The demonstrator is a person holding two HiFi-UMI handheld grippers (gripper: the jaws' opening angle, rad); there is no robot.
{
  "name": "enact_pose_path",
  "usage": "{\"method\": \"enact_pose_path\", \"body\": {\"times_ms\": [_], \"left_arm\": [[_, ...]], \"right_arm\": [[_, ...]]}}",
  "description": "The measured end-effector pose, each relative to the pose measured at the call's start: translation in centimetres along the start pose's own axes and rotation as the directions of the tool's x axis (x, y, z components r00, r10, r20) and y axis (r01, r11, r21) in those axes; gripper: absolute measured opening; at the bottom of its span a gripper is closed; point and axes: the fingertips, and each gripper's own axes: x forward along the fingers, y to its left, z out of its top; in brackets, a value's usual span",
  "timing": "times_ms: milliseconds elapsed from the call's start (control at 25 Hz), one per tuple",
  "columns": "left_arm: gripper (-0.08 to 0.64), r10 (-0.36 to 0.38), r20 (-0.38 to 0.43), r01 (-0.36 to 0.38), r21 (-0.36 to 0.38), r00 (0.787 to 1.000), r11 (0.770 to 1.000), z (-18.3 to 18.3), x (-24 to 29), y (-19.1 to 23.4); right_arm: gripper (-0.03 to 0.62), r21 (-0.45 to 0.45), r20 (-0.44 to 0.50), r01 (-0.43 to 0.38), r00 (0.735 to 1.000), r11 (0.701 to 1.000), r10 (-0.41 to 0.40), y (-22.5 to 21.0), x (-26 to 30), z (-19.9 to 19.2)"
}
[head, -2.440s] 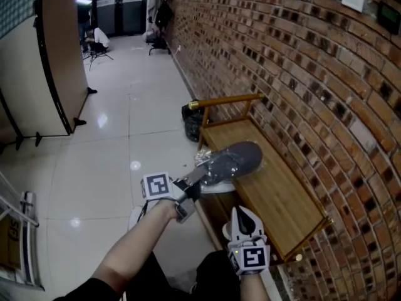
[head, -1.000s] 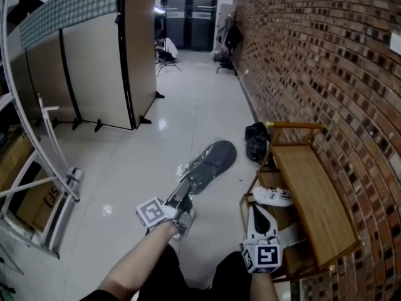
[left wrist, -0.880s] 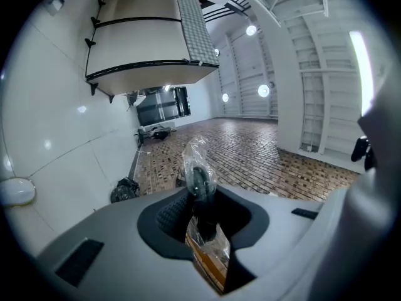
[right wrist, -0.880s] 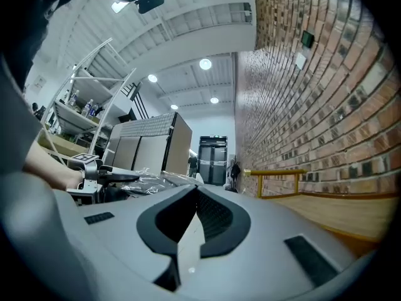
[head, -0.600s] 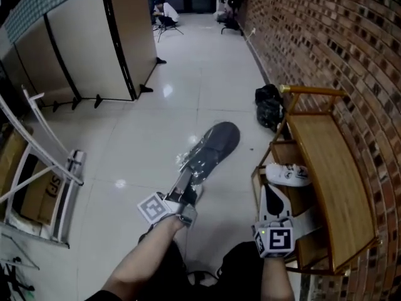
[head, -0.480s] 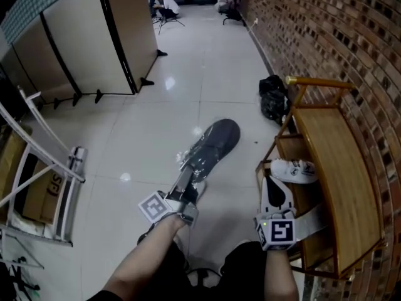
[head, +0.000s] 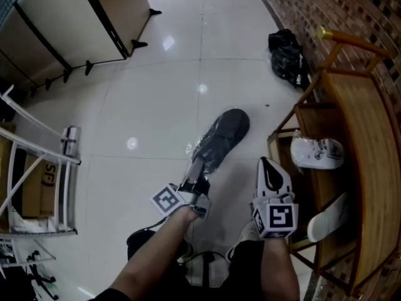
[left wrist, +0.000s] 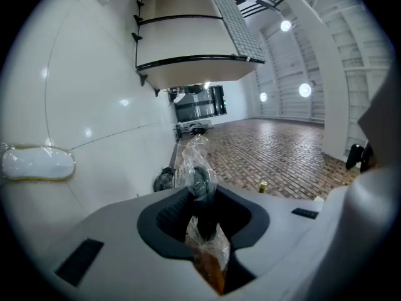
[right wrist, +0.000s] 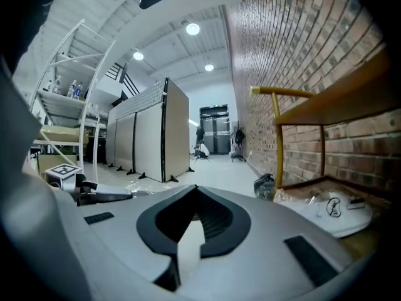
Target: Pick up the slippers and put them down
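Observation:
A dark grey slipper [head: 220, 137] wrapped in clear plastic hangs low over the white floor, left of the bench. My left gripper [head: 198, 171] is shut on its heel end. In the left gripper view the plastic-wrapped slipper [left wrist: 195, 171] sticks out from between the jaws of the left gripper [left wrist: 202, 196]. My right gripper [head: 269, 166] hovers beside the bench's front corner, jaws together and nothing between them; the right gripper [right wrist: 195, 196] points along the floor. A white slipper [head: 317, 152] in plastic lies on the bench's lower shelf [head: 316, 187], also seen as the white slipper [right wrist: 332, 211] at lower right.
The wooden bench [head: 369, 137] stands against the brick wall at right, with another white item [head: 329, 217] on its lower shelf. A black bag [head: 287, 56] lies on the floor beyond it. A white metal rack [head: 37, 168] stands at left, folding partitions [head: 75, 17] behind it.
The grey slipper went from above the bench out over the floor and then down. Both grippers sank lower, and the head view tipped further down.

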Motion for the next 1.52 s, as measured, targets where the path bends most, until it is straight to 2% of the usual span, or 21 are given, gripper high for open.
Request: {"method": "enact_pose_path", "body": {"times_ms": [80, 240, 400, 520, 640, 840, 1000, 1080, 1240, 1360, 1400, 1440, 1480, 1520], "left_arm": [[0.081, 0.040, -0.016, -0.040, -0.021, 0.999, 0.999, -1.0, 0.2, 2.9], [0.081, 0.064, -0.044, -0.066, -0.044, 0.997, 0.997, -3.0, 1.1, 7.3], [0.080, 0.086, -0.003, -0.086, -0.115, 0.996, 0.990, -4.4, 1.0, 11.1], [0.081, 0.129, 0.026, -0.122, -0.181, 0.991, 0.976, -5.7, 0.5, 14.4], [0.081, 0.174, 0.003, -0.170, -0.203, 0.985, 0.964, -7.5, 0.6, 18.2], [0.081, 0.273, 0.004, -0.263, -0.259, 0.962, 0.930, -9.7, -0.5, 23.9], [0.081, 0.290, -0.004, -0.279, -0.281, 0.957, 0.918, -11.1, -0.3, 26.7], [0.081, 0.311, 0.010, -0.291, -0.320, 0.950, 0.901, -11.9, -0.8, 28.0], [0.081, 0.403, 0.060, -0.354, -0.374, 0.913, 0.857, -12.5, -2.5, 30.8], [0.081, 0.410, 0.044, -0.363, -0.388, 0.911, 0.847, -13.5, -2.8, 31.5], [0.081, 0.425, 0.034, -0.379, -0.394, 0.904, 0.837, -13.8, -3.0, 31.8], [0.081, 0.458, 0.013, -0.416, -0.393, 0.889, 0.820, -14.2, -3.3, 32.3], [0.089, 0.508, -0.021, -0.477, -0.381, 0.861, 0.792, -14.7, -3.8, 33.0], [0.130, 0.572, -0.065, -0.555, -0.355, 0.818, 0.752, -15.3, -4.3, 33.8]], "right_arm": [[0.011, 0.003, -0.021, -0.010, 1.000, 1.000, 0.010, -0.2, 1.3, -1.5], [0.011, 0.004, -0.097, -0.005, 0.995, 1.000, 0.006, -1.7, 3.8, -5.4], [0.011, 0.089, -0.186, 0.060, 0.982, 0.994, -0.042, -3.4, 5.4, -9.5], [0.009, 0.162, -0.274, 0.100, 0.960, 0.982, -0.052, -4.1, 6.0, -12.8], [0.011, 0.244, -0.303, 0.116, 0.952, 0.963, -0.038, -4.7, 6.3, -14.3], [0.011, 0.229, -0.352, 0.084, 0.936, 0.970, 0.002, -3.0, 6.2, -15.5], [0.011, 0.259, -0.424, 0.093, 0.905, 0.961, 0.027, -2.1, 6.4, -17.9], [0.011, 0.262, -0.437, 0.083, 0.898, 0.962, 0.042, -1.9, 6.1, -18.1], [0.011, 0.264, -0.458, 0.078, 0.887, 0.961, 0.053, -2.0, 5.8, -18.4], [0.011, 0.254, -0.475, 0.076, 0.878, 0.964, 0.056, -1.9, 5.8, -18.8], [0.011, 0.247, -0.482, 0.069, 0.874, 0.967, 0.061, -1.7, 5.9, -18.9], [0.011, 0.239, -0.488, 0.061, 0.871, 0.969, 0.066, -1.4, 5.9, -19.1], [0.011, 0.233, -0.493, 0.054, 0.867, 0.971, 0.070, -1.1, 6.0, -19.2], [0.011, 0.227, -0.497, 0.049, 0.864, 0.973, 0.073, -0.9, 6.1, -19.3]]}}
